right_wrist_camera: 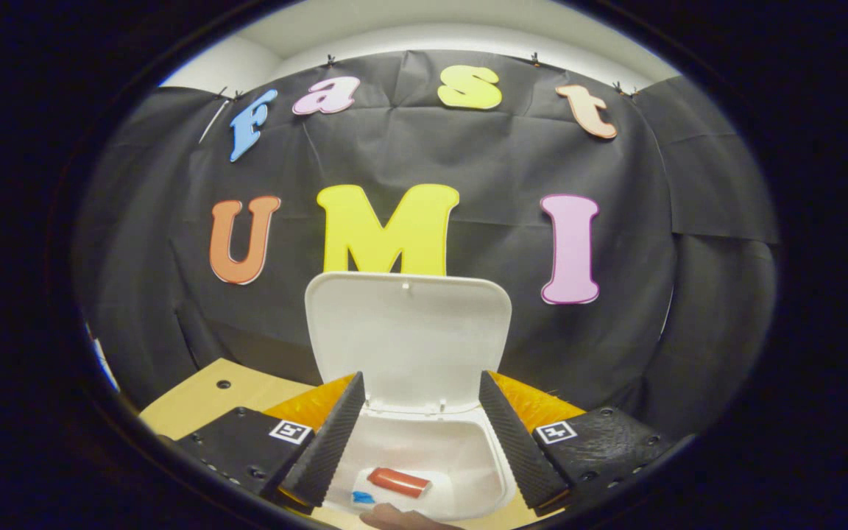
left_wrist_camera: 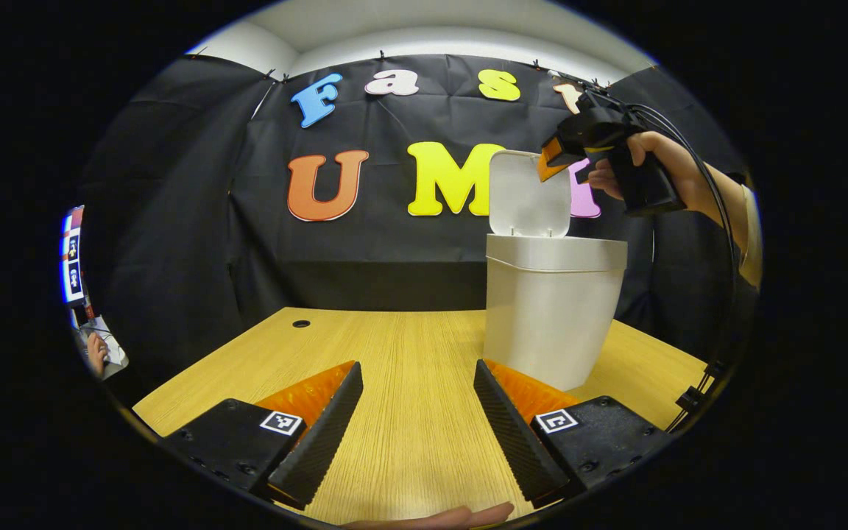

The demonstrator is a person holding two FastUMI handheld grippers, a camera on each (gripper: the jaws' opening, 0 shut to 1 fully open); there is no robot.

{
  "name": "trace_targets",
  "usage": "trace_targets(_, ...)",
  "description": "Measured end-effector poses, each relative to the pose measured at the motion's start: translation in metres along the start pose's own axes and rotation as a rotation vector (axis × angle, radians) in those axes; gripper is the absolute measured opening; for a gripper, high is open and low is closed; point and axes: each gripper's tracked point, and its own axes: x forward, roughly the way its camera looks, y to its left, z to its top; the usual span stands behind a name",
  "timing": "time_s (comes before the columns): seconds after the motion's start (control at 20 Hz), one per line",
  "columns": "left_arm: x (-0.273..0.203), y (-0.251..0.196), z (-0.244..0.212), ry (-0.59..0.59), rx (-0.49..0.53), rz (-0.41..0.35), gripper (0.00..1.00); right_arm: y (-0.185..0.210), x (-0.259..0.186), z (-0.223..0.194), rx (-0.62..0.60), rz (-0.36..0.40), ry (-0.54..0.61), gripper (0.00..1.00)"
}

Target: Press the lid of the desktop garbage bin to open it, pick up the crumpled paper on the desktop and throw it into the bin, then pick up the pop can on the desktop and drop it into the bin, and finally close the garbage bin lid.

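Bin (left_wrist_camera: 553,309): white, standing on the bench (left_wrist_camera: 409,353) toward its far right part, near the back edge. Its lid (left_wrist_camera: 528,193) is upright, swung fully back on the hinge. In the right gripper view the lid (right_wrist_camera: 409,338) faces me and the bin's mouth (right_wrist_camera: 461,456) lies open just below.

Contents: a red, can-like item (right_wrist_camera: 399,482) lies at the bottom of the bin, beside something pale with a blue patch (right_wrist_camera: 362,497). I take these for the pop can and the crumpled paper, though the paper is too small to be sure.

Right gripper (right_wrist_camera: 419,434): held above the bin's mouth, fingers spread wide, nothing between them. From the left gripper view it (left_wrist_camera: 550,160) hangs at the lid's upper right edge, a hand (left_wrist_camera: 659,173) behind it; whether it touches the lid I cannot tell.

Left gripper (left_wrist_camera: 417,412): low over the near edge of the bench, fingers apart, empty; the bin is just beyond its right finger.

Bench surface: bare wood in what I can see, with a small round hole (left_wrist_camera: 301,323) near the back left.

Step in hand, as I judge it: both drops look done, and closing the lid remains.

Next move calls for: bringing my right gripper behind or over the lid's top edge, then tipping it forward and down until it seats. A light push should serve; the bin may slide if pressed sideways.
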Motion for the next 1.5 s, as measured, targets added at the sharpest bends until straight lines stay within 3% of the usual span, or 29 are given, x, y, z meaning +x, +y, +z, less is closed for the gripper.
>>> trace_targets(0.2, 0.0, 0.003, 0.0, 0.003, -0.008, 0.003, 0.99, 0.017, -0.017, 0.042, -0.002, 0.043, -0.071, 0.94)
trace_targets(0.45, -0.005, 0.015, 0.008, -0.021, -0.009, 0.021, 0.99, 0.028, -0.002, 0.093, -0.018, 0.009, -0.214, 0.95)
trace_targets(0.6, -0.003, 0.011, 0.008, -0.022, -0.026, -0.006, 0.99, 0.035, 0.028, 0.095, -0.022, -0.015, -0.195, 0.95)
trace_targets(0.95, -0.003, 0.035, 0.01, -0.018, -0.046, 0.055, 0.99, 0.005, 0.069, 0.084, -0.01, -0.11, -0.117, 0.94)
trace_targets(1.25, -0.005, 0.041, 0.011, -0.022, -0.029, 0.077, 0.99, 0.002, 0.053, 0.071, 0.093, -0.05, -0.079, 0.96)
trace_targets(1.4, -0.011, 0.039, 0.013, -0.019, -0.02, 0.091, 0.99, -0.001, 0.041, 0.066, 0.081, -0.063, -0.071, 0.96)
trace_targets(1.5, -0.015, 0.03, 0.02, -0.043, -0.01, 0.061, 0.98, -0.007, 0.038, 0.051, 0.077, -0.094, -0.017, 0.96)
